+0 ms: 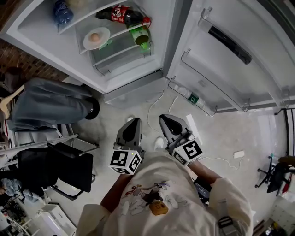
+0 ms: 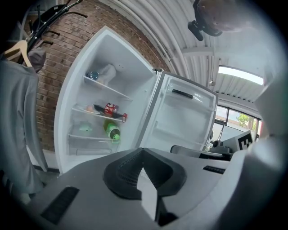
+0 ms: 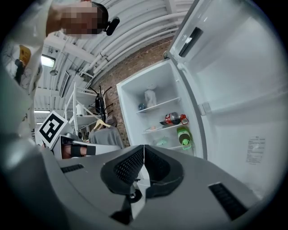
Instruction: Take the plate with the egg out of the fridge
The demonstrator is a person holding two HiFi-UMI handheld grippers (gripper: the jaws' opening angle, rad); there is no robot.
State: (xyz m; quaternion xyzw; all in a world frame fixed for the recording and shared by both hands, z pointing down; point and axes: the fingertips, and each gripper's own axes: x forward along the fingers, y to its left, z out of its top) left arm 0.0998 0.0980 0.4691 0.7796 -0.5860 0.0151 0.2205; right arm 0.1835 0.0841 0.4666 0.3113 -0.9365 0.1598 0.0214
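The fridge [image 1: 133, 78] stands open ahead of me. On its middle shelf a white plate [image 1: 96, 38] carries a brown egg [image 1: 94, 37]; the same plate [image 2: 91, 109] shows small in the left gripper view, and the plate [image 3: 153, 127] shows faintly in the right gripper view. My left gripper [image 1: 134, 122] and right gripper [image 1: 162, 119] are held side by side near my chest, well short of the fridge. Both are shut with nothing between the jaws.
A red cola bottle [image 1: 120, 14] lies beside the plate, a green bottle [image 1: 141, 36] below it, a blue-capped bottle [image 1: 62, 11] on the top shelf. The open fridge door [image 1: 230, 55] swings right. A grey garment on a hanger [image 1: 48, 103] and a black chair [image 1: 57, 168] stand left.
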